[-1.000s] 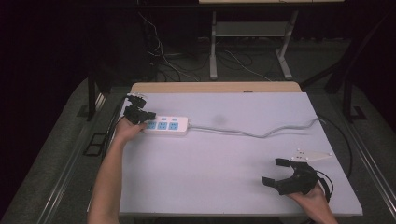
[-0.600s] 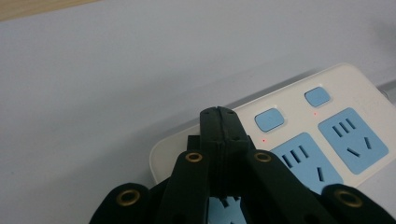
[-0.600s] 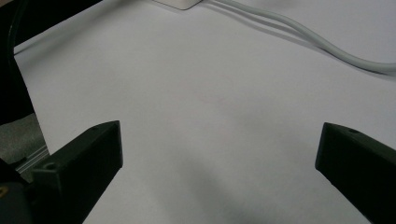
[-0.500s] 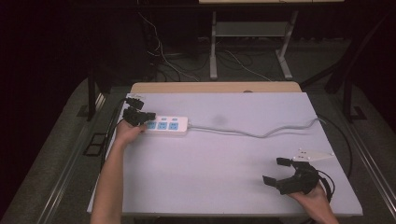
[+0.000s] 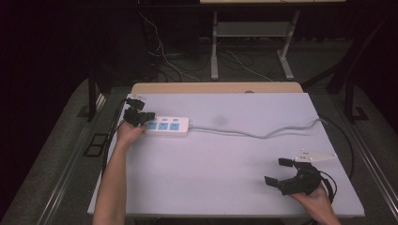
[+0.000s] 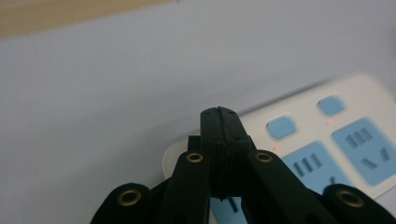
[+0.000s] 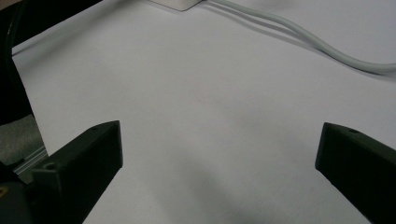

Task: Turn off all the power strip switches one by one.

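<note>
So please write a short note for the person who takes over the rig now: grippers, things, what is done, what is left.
Left gripper: shut, tips over the left end of the white power strip, by its blue switch buttons; contact cannot be told.
Right gripper: open, holding nothing, low over bare table at the near right.
Strip's grey cord runs right across the table.
Done: unclear; small red lights glow by the buttons.
Left: probably finish pressing the switches.
</note>
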